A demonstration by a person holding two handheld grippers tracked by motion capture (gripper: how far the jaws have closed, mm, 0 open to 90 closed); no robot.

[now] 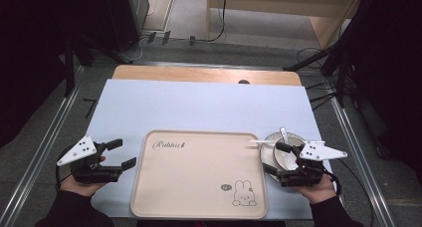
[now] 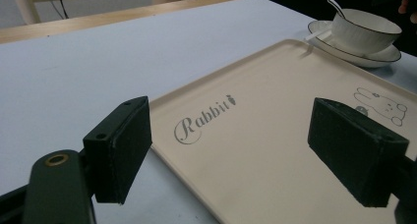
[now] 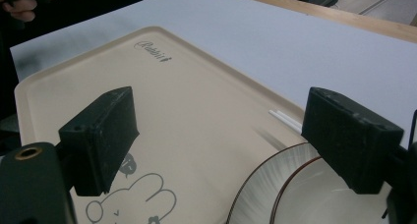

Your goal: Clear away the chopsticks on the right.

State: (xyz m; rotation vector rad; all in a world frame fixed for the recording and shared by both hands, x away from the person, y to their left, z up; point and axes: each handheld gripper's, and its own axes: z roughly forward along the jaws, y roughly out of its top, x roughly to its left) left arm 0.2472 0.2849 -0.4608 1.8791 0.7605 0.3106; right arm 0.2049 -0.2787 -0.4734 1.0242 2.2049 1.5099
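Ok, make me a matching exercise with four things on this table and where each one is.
Things:
1. tray
2. bowl
3. saucer
4. left gripper

Places:
A. on the saucer
B. middle of the white mat
C. left of the tray, jaws open
D. under the bowl, right of the tray

Pairs: 1-B, 2-A, 3-D, 4-C

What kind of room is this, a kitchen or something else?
Probably a lab or recording studio, not a kitchen. The table stands between metal floor rails, cables run across the floor, and only a tray and a bowl on its saucer are set out.
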